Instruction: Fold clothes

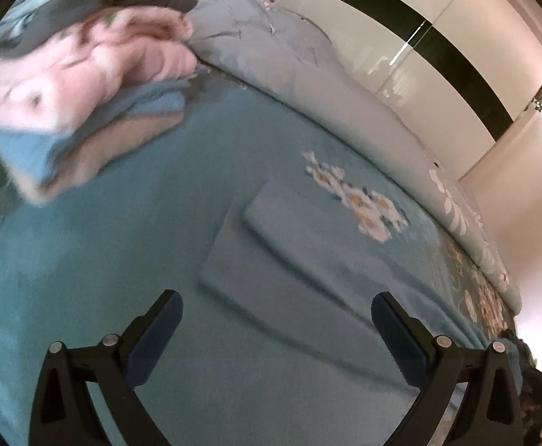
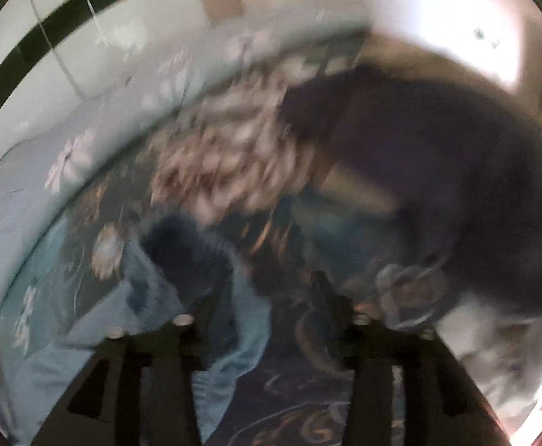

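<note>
Folded blue cloth [image 1: 289,245] lies flat, a smooth rectangle, on the floral bedsheet [image 1: 122,260]; the left gripper [image 1: 276,316] is wide and empty. Right gripper [image 2: 256,297] is blurred, its opening unclear, above soft light-blue fabric [image 2: 234,353].

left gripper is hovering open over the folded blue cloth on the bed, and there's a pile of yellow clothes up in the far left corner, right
Not quite: the pile is pink, not yellow, resting on blue fabric, as the left wrist view shows. The rest holds: the left gripper is open with nothing between its fingers, above the folded blue cloth on the bed.
</note>
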Available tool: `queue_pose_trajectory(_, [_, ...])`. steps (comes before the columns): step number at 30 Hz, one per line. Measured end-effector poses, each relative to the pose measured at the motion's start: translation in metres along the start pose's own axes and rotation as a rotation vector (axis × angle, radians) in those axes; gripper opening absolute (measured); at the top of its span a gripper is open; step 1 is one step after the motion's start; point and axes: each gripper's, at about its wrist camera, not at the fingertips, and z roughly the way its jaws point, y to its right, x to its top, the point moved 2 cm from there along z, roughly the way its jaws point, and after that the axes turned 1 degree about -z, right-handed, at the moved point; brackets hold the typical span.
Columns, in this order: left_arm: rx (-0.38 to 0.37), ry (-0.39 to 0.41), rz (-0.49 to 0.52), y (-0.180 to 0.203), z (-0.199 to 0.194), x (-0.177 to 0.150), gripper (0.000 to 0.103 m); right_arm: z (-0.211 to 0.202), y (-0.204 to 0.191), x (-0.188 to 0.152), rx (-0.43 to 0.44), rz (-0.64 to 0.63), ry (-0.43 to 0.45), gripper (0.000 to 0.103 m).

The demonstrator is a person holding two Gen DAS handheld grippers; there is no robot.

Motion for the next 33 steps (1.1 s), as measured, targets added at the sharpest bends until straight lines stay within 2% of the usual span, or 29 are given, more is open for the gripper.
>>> queue_pose_trajectory(2, [-0.006, -0.013, -0.013, -0.002, 0.013, 0.016, 0.103, -0.018, 0.0, 0.004, -0.012, -0.009, 0.059, 0.056])
queue_pose_trajectory(6, [-0.042, -0.053, -0.063, -0.009, 0.039, 0.038, 0.1, -0.041, -0.009, 0.002, 0.021, -0.066, 0.099, 0.059])
queue_pose_trajectory(8, [-0.039, -0.072, -0.08, -0.012, 0.049, 0.043, 0.087, -0.042, -0.015, -0.004, 0.035, -0.095, 0.092, 0.059])
queue_pose_trajectory(11, [-0.051, -0.095, -0.1, -0.016, 0.058, 0.044, 0.073, -0.04, -0.02, -0.016, 0.049, -0.112, 0.06, 0.059])
queue_pose_trajectory(16, [-0.174, -0.13, -0.174, -0.019, 0.066, 0.042, 0.063, -0.032, -0.027, -0.032, 0.058, -0.107, 0.014, 0.059])
queue_pose_trajectory(17, [-0.187, -0.13, -0.181, -0.018, 0.068, 0.042, 0.055, -0.032, -0.029, -0.034, 0.061, -0.113, 0.01, 0.059])
queue_pose_trajectory(19, [-0.18, -0.14, -0.178, -0.016, 0.071, 0.043, 0.046, -0.031, -0.033, -0.037, 0.067, -0.125, 0.002, 0.059])
queue_pose_trajectory(20, [-0.172, -0.147, -0.179, -0.016, 0.072, 0.043, 0.031, -0.032, -0.034, -0.039, 0.071, -0.128, 0.0, 0.059])
queue_pose_trajectory(21, [-0.169, -0.149, -0.18, -0.016, 0.073, 0.042, 0.025, -0.032, -0.036, -0.039, 0.074, -0.128, -0.003, 0.059])
queue_pose_trajectory(23, [-0.168, -0.143, -0.181, -0.015, 0.072, 0.042, 0.003, -0.034, -0.038, -0.041, 0.081, -0.128, -0.006, 0.059])
queue_pose_trajectory(25, [-0.164, -0.112, -0.18, -0.015, 0.065, 0.041, 0.002, -0.036, -0.04, -0.043, 0.086, -0.128, -0.007, 0.059])
queue_pose_trajectory(29, [-0.211, -0.046, -0.188, -0.015, 0.041, 0.044, 0.002, -0.044, -0.041, -0.044, 0.103, -0.129, 0.009, 0.059])
queue_pose_trajectory(33, [-0.33, 0.048, -0.191, -0.012, -0.007, 0.051, 0.002, -0.056, -0.044, -0.044, 0.123, -0.134, 0.038, 0.059])
